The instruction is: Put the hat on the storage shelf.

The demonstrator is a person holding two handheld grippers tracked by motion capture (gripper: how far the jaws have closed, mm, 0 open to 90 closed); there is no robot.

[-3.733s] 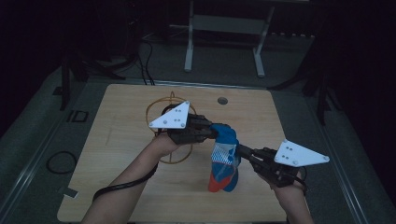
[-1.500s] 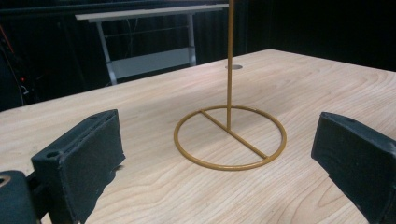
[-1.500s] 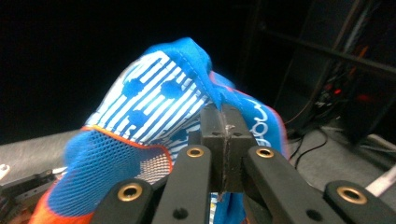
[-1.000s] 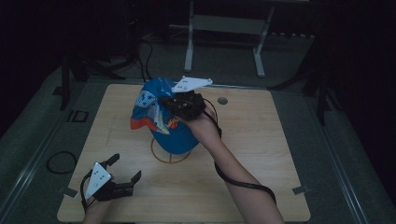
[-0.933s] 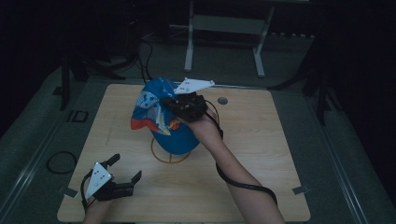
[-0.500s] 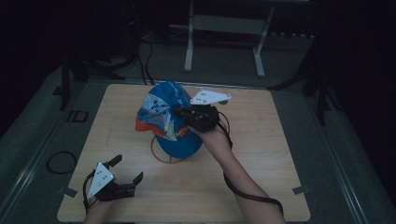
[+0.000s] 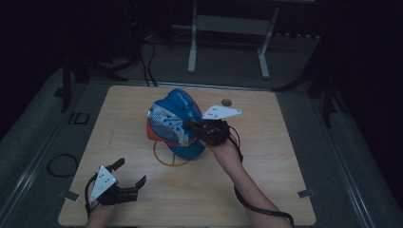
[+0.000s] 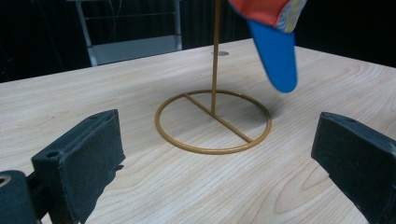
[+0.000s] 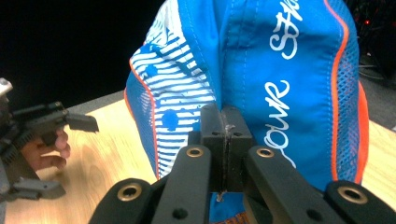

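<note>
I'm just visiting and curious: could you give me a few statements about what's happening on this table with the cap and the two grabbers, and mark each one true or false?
1. The right gripper is clamped on the blue cap. True.
2. The left gripper also holds the cap. False: its jaws stand open, with nothing between them, near the table's front left corner.
3. A gold wire stand with a ring base sits on the wooden table. True.
4. The cap lies flat on the table. False: it is held up above the stand's ring base.
5. The cap is plain blue. False: it has orange trim and white lettering.
</note>
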